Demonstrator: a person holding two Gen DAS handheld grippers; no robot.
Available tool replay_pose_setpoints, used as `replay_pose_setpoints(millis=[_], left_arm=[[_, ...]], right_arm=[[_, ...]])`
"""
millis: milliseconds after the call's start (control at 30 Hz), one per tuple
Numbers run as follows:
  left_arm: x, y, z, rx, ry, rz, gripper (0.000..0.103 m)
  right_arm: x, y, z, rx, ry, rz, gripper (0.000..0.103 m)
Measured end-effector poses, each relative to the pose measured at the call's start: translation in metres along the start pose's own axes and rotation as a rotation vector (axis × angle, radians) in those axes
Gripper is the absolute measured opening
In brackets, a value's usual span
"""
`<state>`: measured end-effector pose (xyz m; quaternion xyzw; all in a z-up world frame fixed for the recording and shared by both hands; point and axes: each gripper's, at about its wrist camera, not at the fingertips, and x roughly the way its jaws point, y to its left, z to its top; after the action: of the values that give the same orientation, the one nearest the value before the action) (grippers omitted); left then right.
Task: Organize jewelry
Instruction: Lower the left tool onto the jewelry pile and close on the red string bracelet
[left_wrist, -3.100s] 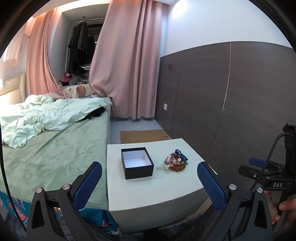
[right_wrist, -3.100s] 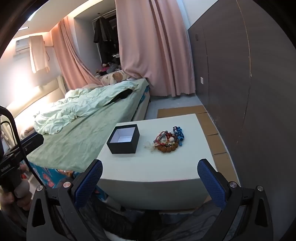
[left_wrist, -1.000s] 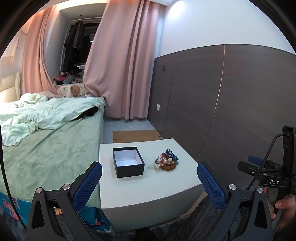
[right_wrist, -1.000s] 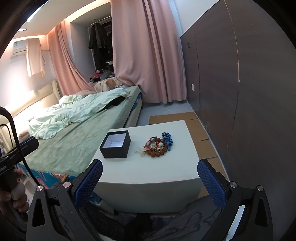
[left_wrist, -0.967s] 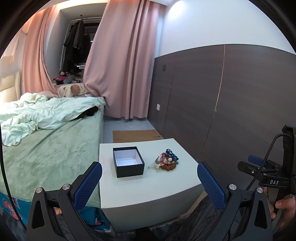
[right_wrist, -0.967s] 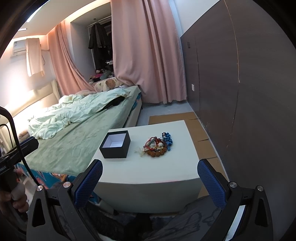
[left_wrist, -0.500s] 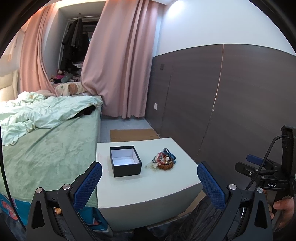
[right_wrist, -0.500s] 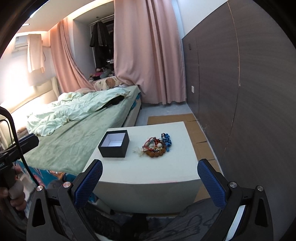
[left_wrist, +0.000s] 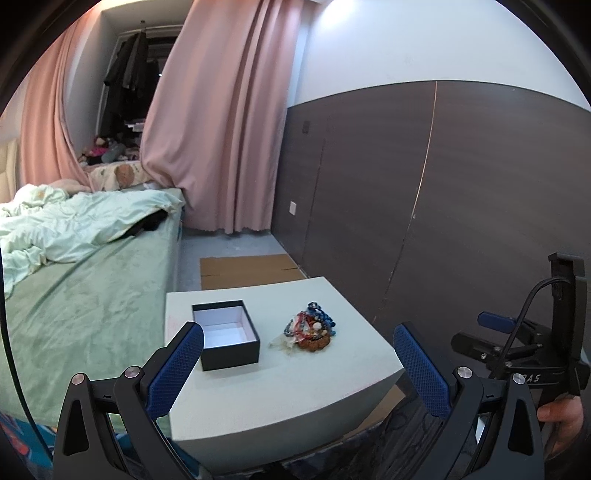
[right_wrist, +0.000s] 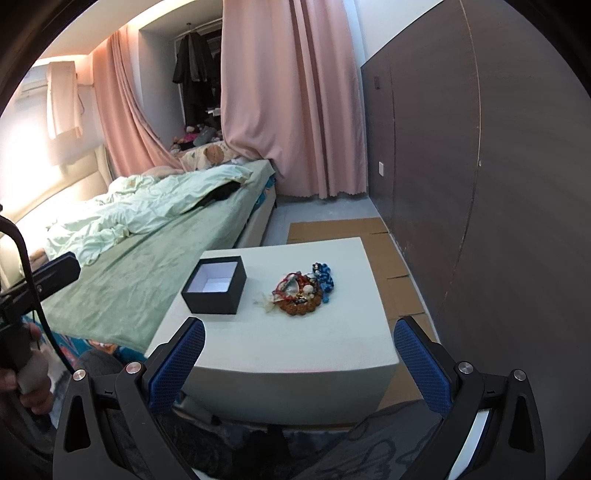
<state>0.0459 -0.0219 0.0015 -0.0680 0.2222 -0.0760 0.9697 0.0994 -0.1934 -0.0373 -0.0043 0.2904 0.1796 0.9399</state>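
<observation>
A heap of jewelry (left_wrist: 310, 329) (right_wrist: 305, 286), with red, blue and brown beads, lies on a white table (left_wrist: 280, 373) (right_wrist: 280, 343). An open black box (left_wrist: 226, 339) (right_wrist: 215, 284) with a white inside stands to its left. My left gripper (left_wrist: 298, 363) is open and empty, short of the table's near edge. My right gripper (right_wrist: 298, 363) is open and empty, also before the near edge. Each gripper shows at the edge of the other's view.
A bed (left_wrist: 85, 295) with a green cover and rumpled quilt runs along the table's left. A dark panelled wall (left_wrist: 443, 206) is on the right. Flattened cardboard (right_wrist: 351, 229) lies on the floor behind the table. Pink curtains (right_wrist: 295, 103) hang at the back.
Both grippers have moved a little closer to the table, so box and jewelry look larger. Both stay open and nothing on the table has moved.
</observation>
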Motion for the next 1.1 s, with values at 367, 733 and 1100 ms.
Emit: replay_pose_setpoints(millis=[367, 733, 1100], left_arm=[[0.08, 0.016, 0.0, -0.056, 0.128, -0.087, 0.092], [0.157, 0.032, 0.0, -0.109, 0.264, -0.165, 0.056], [0.226, 0.017, -0.002, -0.06, 0.366, -0.222, 0.033]], right_arm=[[0.061, -0.035, 0.011, 0.073, 0.098, -0.012, 0.102], [0.122, -0.062, 0.006, 0.156, 0.198, 0.023, 0.094], [0.159, -0.085, -0.005, 0.23, 0.258, 0.059, 0.066]])
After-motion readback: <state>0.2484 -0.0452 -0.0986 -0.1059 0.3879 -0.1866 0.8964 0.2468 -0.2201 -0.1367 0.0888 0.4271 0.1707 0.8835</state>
